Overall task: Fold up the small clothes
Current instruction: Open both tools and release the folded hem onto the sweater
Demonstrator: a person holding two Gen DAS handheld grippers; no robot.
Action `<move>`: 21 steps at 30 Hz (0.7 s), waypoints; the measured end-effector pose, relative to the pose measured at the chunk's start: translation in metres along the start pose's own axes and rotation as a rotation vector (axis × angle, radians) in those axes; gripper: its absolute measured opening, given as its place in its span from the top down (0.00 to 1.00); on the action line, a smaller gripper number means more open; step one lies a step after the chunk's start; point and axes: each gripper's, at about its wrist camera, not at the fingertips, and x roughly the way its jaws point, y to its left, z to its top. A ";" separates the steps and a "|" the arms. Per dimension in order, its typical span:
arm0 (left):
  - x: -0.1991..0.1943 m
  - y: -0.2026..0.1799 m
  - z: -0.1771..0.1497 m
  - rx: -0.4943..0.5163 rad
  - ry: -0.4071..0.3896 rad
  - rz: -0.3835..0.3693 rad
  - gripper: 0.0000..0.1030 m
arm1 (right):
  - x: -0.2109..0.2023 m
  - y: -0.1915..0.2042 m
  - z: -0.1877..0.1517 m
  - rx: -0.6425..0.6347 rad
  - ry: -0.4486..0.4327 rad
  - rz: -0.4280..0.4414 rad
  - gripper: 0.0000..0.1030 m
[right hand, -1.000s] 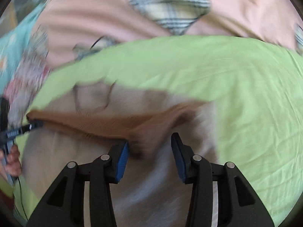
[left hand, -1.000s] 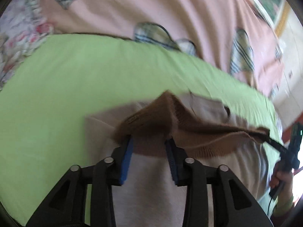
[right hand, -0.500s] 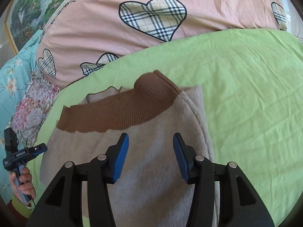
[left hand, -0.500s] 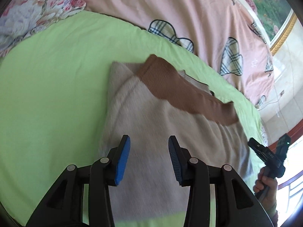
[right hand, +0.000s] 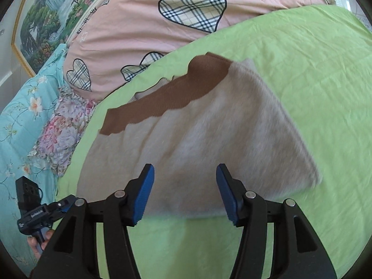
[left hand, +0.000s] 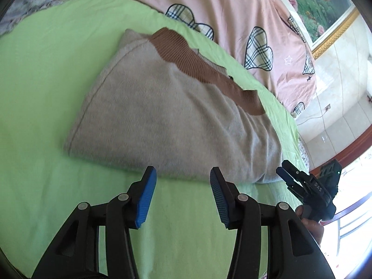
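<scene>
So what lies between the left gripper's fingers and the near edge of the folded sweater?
Only bare green sheet. In the left wrist view the open left gripper hangs just short of the beige sweater, nothing else in that stretch.

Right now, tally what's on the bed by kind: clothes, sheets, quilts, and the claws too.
Folded clothes: 1, the beige sweater with a brown ribbed hem.
Green sheets: 1.
Pink heart-print quilts: 1.
Floral bedding pieces: 2, one teal, one pink-and-lilac.
Claws: 2, left claw and right claw, both open and empty.
Total: 7.
</scene>
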 end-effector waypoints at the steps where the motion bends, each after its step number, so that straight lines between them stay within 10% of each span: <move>1: 0.002 0.003 -0.002 -0.015 0.003 -0.001 0.53 | -0.001 0.002 -0.005 0.007 0.000 0.008 0.45; 21: 0.024 0.039 0.016 -0.217 -0.095 -0.005 0.36 | -0.006 0.024 -0.024 -0.002 0.026 0.072 0.42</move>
